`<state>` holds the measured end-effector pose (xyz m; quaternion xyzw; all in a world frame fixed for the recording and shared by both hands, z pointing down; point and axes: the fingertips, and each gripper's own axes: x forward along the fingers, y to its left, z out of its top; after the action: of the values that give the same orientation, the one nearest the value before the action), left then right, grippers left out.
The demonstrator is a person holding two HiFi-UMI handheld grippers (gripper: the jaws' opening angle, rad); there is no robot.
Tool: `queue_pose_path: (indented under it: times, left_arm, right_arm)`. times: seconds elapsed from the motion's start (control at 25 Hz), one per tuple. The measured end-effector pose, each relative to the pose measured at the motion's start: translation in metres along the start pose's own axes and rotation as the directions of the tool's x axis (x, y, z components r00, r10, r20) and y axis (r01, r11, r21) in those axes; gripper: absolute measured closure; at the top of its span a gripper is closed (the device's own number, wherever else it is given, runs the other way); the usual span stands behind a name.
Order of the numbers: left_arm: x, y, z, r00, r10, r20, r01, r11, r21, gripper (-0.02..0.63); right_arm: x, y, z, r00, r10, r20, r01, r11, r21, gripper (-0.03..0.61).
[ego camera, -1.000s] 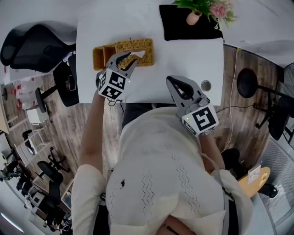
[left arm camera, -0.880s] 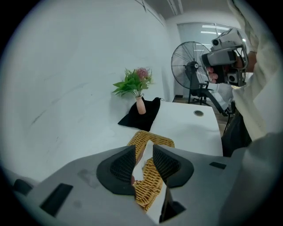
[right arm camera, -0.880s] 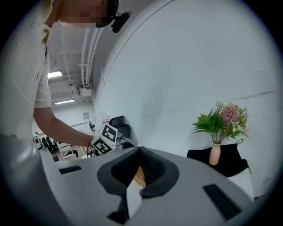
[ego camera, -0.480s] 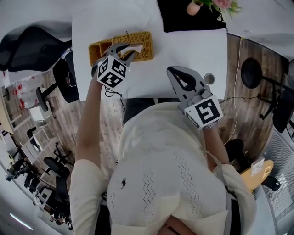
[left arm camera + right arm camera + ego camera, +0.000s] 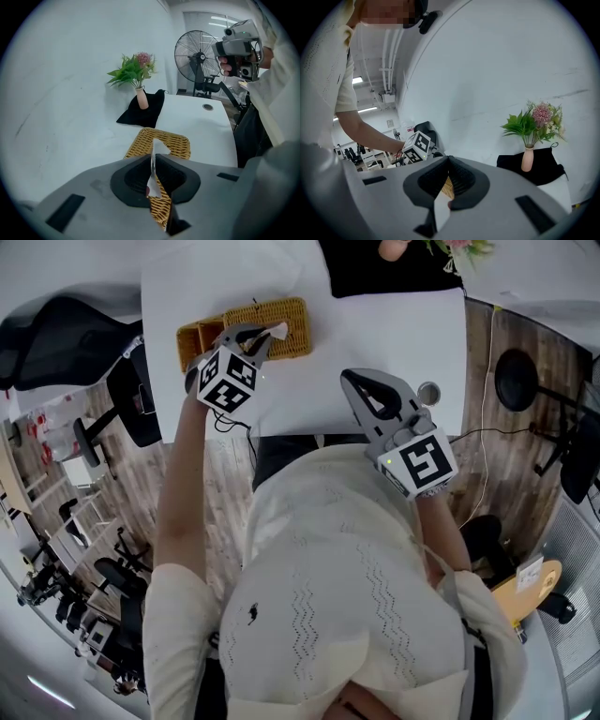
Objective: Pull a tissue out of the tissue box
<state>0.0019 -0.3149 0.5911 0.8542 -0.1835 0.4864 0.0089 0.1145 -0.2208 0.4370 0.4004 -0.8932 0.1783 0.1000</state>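
Observation:
A woven wicker tissue box [image 5: 281, 317] lies on the white table [image 5: 384, 334] near its left end. My left gripper [image 5: 262, 334] hangs over the box, shut on a white tissue [image 5: 278, 330] that sticks up from the box's slot. In the left gripper view the tissue [image 5: 157, 149] stands pinched edge-on between the black pads of my left gripper [image 5: 153, 157], with the box [image 5: 176, 143] just beyond. My right gripper [image 5: 359, 381] hovers at the table's near edge, shut and holding nothing. In the right gripper view its pads [image 5: 461, 180] meet.
A black cloth [image 5: 389, 273] with a vase of flowers [image 5: 139, 96] lies at the far right of the table. A round cable hole [image 5: 429, 390] sits near the right gripper. An open wicker tray [image 5: 192, 336] adjoins the box. Office chairs [image 5: 66, 329] stand left; a fan [image 5: 197, 54] stands beyond.
The left gripper has stayed shut on the tissue and crept a little toward the box's far side. The right gripper has hardly moved. The head view itself has shifted.

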Motion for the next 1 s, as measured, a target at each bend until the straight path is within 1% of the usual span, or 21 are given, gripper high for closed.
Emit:
queue_pose_path:
  times: [0.24,0.6,1.0]
  left_arm:
    - [-0.003,-0.001,-0.002,1.000,0.016,0.003,-0.016,1.000,0.007,0.600]
    - [-0.012,0.003,0.001,0.998,0.048,0.037,-0.048,0.999,-0.024,0.601]
    - [-0.026,0.007,0.007,0.993,0.089,0.073,-0.087,0.996,-0.027,0.601]
  right_arm:
    - [-0.001,0.002,0.000,1.000,0.002,0.001,-0.002,1.000,-0.005,0.577]
    - [-0.003,0.008,-0.002,1.000,0.006,0.004,-0.006,1.000,-0.014,0.577]
    - [-0.005,0.015,-0.002,1.000,0.009,0.006,-0.009,1.000,-0.030,0.577]
